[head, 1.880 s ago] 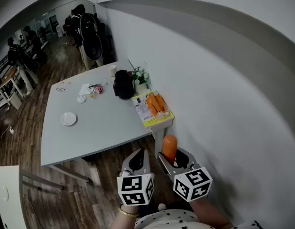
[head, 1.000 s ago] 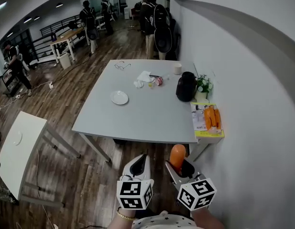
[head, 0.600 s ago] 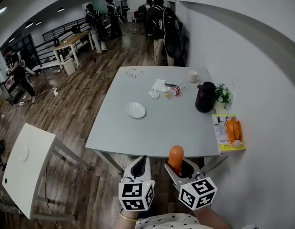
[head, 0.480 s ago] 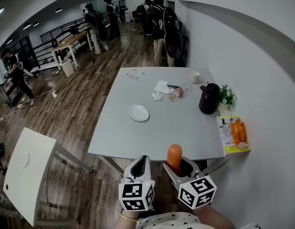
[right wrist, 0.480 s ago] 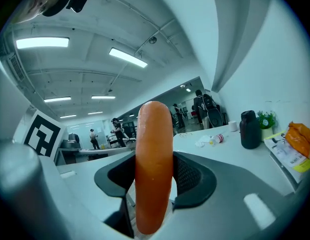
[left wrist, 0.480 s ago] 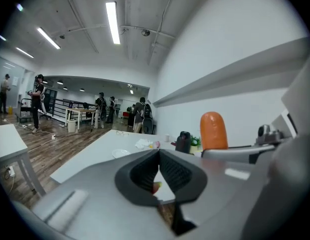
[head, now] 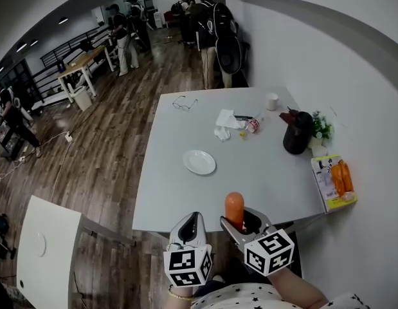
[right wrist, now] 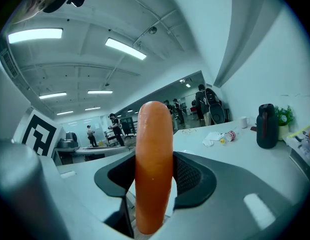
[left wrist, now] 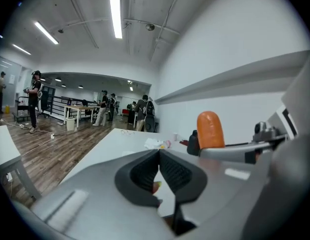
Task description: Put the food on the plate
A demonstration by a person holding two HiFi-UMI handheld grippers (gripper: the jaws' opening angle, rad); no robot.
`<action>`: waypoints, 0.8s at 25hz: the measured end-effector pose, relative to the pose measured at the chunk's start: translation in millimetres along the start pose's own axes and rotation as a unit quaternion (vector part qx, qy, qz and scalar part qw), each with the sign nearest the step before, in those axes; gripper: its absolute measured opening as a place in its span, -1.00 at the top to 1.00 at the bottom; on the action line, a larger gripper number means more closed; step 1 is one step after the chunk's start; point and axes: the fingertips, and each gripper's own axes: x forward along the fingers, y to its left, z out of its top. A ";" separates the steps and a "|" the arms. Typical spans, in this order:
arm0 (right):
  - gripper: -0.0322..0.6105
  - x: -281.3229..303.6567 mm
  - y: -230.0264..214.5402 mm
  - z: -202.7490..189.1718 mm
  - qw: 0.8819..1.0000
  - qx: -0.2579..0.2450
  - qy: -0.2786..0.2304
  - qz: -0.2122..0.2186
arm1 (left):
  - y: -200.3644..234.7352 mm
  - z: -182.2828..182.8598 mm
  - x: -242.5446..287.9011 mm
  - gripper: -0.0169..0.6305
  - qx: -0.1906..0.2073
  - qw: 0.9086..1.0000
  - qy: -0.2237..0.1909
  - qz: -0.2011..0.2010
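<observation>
Sausage [right wrist: 153,134] upright, clamped between jaws of right gripper [right wrist: 155,176], left gripper [left wrist: 159,156] alongside with jaws pressed together, empty, near grey table [head: 263,172] bearing white plate [head: 199,162].

Glossy sausage [right wrist: 153,169], matt table [head: 263,179] (wood floor [head: 115,140])

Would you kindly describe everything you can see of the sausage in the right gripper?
The sausage is smooth, glossy and orange, with a rounded top. It stands upright between the jaws of the right gripper, which clamp its sides; its upper part rises above them. It is in the air, touching nothing else.
</observation>
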 end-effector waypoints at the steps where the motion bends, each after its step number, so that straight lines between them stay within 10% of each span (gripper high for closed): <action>1: 0.24 8.1 -1.7 0.3 1.000 -0.003 0.005 0.001 | 5.4 1.0 5.6 0.92 -0.002 1.000 0.000 0.000; 20: 0.25 240.6 -115.2 -9.5 0.984 -0.062 0.160 0.050 | 103.9 8.3 175.0 0.92 -0.036 0.999 0.012 0.026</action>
